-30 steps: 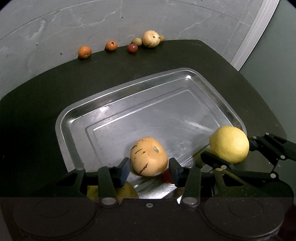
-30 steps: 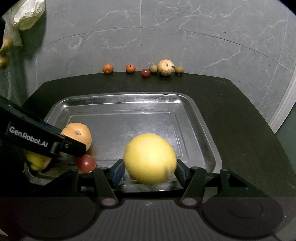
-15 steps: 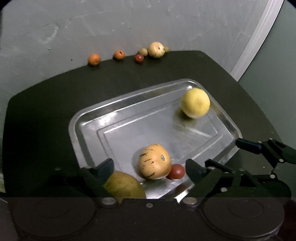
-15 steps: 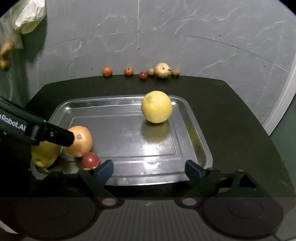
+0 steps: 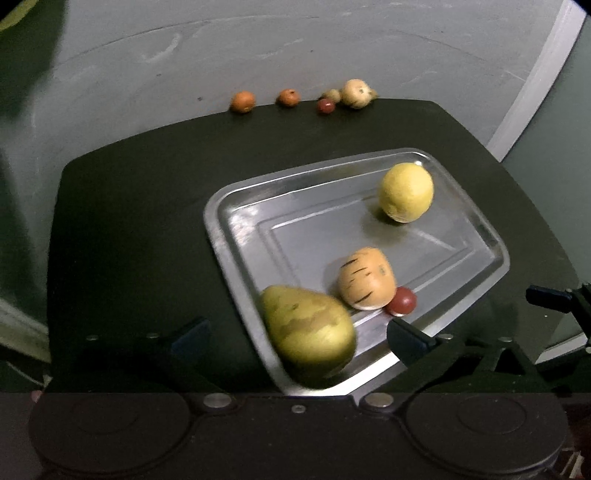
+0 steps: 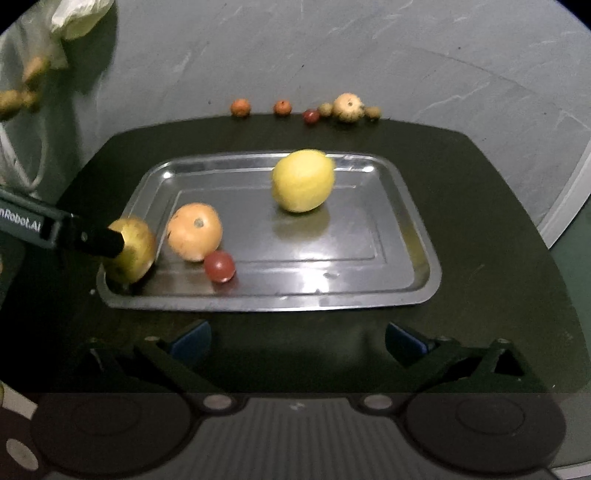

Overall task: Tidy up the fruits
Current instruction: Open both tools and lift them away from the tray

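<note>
The dark worktop [image 6: 480, 221] is carrying a metal tray [image 6: 406, 236] with four fruits lying in it. The left hand-held gripper [image 5: 295, 338] is opening wide with nothing pressed; the green pear [image 5: 308, 330] is sitting between its fingers, untouched, at the tray's near corner. The right hand-held gripper [image 6: 297, 341] is opening too, hanging empty short of the tray, the yellow lemon [image 6: 303, 181] lying well beyond it. The striped orange fruit [image 6: 194, 232] is touching the small red fruit [image 6: 220, 266]. Only the right wrist view is showing a plastic bag [image 6: 77, 18] hanging at upper left.
</note>
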